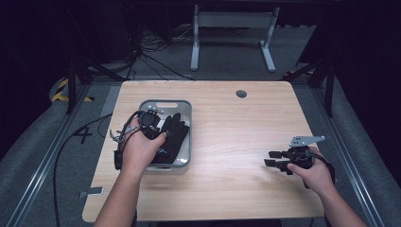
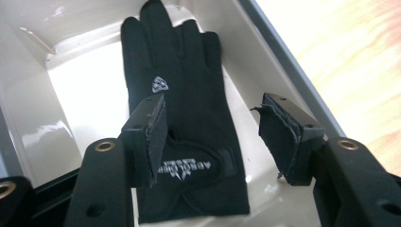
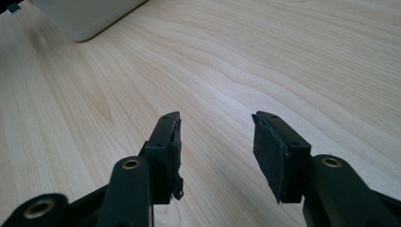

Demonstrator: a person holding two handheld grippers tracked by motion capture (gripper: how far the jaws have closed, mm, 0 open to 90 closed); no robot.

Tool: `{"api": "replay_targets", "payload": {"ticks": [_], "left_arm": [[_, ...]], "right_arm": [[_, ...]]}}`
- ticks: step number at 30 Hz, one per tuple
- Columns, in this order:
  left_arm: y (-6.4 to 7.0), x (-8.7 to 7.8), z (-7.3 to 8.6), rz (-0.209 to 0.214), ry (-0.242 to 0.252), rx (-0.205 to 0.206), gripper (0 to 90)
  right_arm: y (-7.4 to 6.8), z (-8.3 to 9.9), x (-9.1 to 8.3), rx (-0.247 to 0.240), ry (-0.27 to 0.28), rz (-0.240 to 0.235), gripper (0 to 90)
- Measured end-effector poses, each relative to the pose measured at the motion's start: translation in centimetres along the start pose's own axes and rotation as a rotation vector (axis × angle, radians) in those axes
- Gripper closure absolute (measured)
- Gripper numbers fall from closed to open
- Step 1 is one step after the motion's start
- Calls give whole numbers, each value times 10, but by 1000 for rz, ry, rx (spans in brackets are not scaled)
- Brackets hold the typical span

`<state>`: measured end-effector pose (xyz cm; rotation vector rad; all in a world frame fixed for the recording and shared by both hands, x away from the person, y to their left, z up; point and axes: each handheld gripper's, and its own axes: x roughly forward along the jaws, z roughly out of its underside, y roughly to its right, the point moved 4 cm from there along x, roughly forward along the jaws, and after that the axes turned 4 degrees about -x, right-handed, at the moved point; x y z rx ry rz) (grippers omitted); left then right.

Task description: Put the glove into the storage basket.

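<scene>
Black glove lying flat in the grey bin, left gripper poised over it.

The black glove (image 2: 189,118) lies palm-down inside the grey bin (image 1: 187,137), fingers toward the bin's far wall (white lettering shows on its cuff). The left gripper (image 2: 213,137) hangs just above the bin, jaws spread apart with nothing between them, one pad over the glove's cuff and the other near the bin's side wall. The right gripper (image 1: 274,160) rests on the wooden table (image 1: 236,123) well to the right of the bin, its jaws likewise parted and empty.
</scene>
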<state>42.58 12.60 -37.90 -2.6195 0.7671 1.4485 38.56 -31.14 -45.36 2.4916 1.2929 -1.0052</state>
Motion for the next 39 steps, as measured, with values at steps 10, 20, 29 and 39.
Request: {"api": "replay_targets", "payload": {"ticks": [10, 20, 29, 39], "left_arm": [[24, -24, 22, 22, 60, 54, 431], [47, -36, 36, 89, 75, 122, 428], [49, -35, 39, 116, 48, 147, 423], [53, -33, 40, 133, 38, 156, 421]], "right_arm": [[0, 0, 1, -3, -1, -4, 533], [1, 2, -1, 5, 1, 3, 530], [1, 3, 0, 6, 0, -3, 529], [1, 4, -1, 7, 0, 3, 528]]}}
